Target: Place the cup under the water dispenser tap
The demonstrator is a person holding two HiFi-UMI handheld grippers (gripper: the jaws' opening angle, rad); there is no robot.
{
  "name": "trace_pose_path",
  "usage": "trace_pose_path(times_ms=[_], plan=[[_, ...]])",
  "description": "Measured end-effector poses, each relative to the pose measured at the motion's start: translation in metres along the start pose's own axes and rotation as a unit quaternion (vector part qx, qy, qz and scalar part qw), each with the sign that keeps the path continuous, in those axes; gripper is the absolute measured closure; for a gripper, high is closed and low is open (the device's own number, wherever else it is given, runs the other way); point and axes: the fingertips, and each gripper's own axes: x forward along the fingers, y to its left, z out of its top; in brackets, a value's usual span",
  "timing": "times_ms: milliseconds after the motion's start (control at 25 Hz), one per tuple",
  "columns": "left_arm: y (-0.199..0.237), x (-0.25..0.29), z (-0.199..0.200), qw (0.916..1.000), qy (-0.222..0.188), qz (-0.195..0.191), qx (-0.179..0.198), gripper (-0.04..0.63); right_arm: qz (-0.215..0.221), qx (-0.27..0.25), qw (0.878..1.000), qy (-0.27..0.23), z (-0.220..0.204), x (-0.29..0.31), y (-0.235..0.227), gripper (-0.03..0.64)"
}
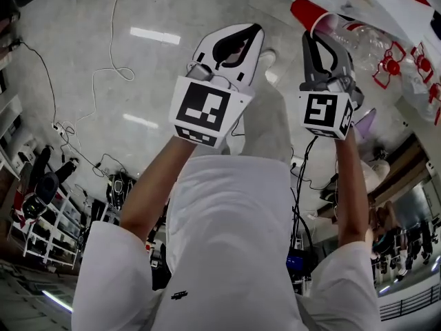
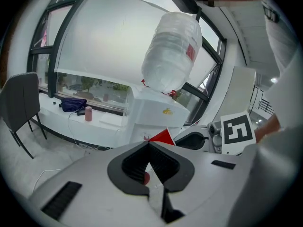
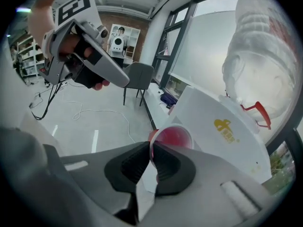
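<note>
Two tongs closed: left tongs [image 2: 148, 145] empty, right tongs [image 3: 150, 149] pinching the red cup [image 3: 173, 138] by its rim; keep it upright nearing the dispenser [image 3: 222, 126], whose tap seems hidden.

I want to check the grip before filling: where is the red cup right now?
The red cup is at the head view's upper right, its rim pinched in the jaws of the right gripper, next to the water dispenser bottle.

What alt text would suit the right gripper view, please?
The right gripper pinches the rim of a red cup in front of a white water dispenser topped by a clear bottle. The left gripper shows at upper left.
</note>
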Motion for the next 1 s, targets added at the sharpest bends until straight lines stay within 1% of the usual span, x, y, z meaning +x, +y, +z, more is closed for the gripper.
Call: trace_pose_path(times_ms=[280,520,640,760,1000], plan=[[0.004,0.024,-0.026,0.9998,0.016,-0.009,0.000,0.594,0.020,-0.075,0.997,0.013,-0.022,0.027,0.011,0.584],[0.016,0.043,-0.051,0.9994,0.033,-0.007,-0.002,0.594,0.034,-0.132,0.990,0.026,-0.036,0.050,0.014,0.584],[0.021,0.050,-0.054,0.9993,0.035,-0.006,-0.005,0.594,0.033,-0.165,0.985,0.047,-0.048,0.061,0.012,0.584],[0.022,0.057,-0.060,0.9993,0.036,-0.008,-0.003,0.594,0.034,-0.204,0.975,0.075,-0.062,0.071,0.013,0.584],[0.026,0.070,-0.073,0.9990,0.044,-0.013,0.004,0.594,0.053,-0.237,0.965,0.101,-0.084,0.095,0.016,0.584]])
